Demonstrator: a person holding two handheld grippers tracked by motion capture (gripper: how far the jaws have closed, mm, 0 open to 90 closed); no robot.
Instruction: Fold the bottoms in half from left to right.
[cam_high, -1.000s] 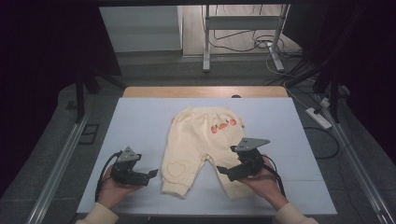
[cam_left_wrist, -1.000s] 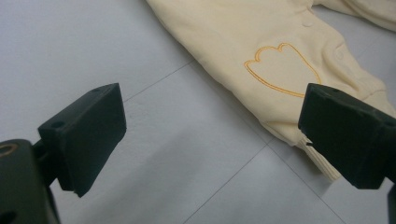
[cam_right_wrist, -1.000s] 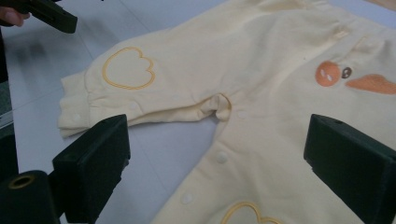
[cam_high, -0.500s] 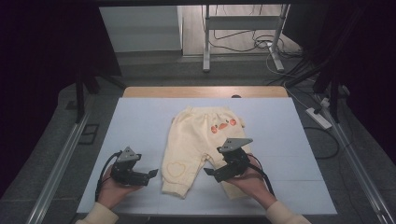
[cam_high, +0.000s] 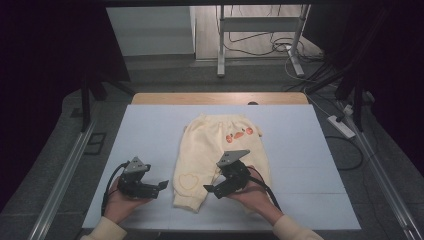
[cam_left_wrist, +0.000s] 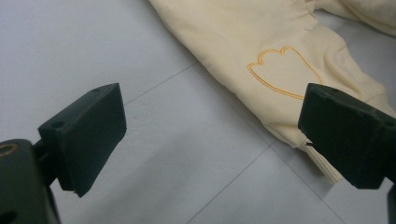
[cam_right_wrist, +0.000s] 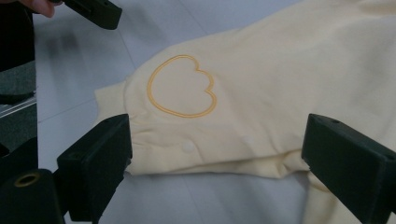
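Pants (cam_high: 215, 150), pale yellow with a stitched heart (cam_high: 186, 181) on one leg, lie flat mid-table (cam_high: 150, 130); my left gripper (cam_high: 161, 186) and right gripper (cam_high: 209, 189) both gape beside that leg.

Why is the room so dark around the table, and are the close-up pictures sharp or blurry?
High view: light falls mostly on the white table and the yellow trousers, the surroundings nearly black. Left gripper view: left claw blocks slightly soft, heart outline crisp. Right gripper view: the right claw is soft too, the heart sharp, the far top-left corner smeared.
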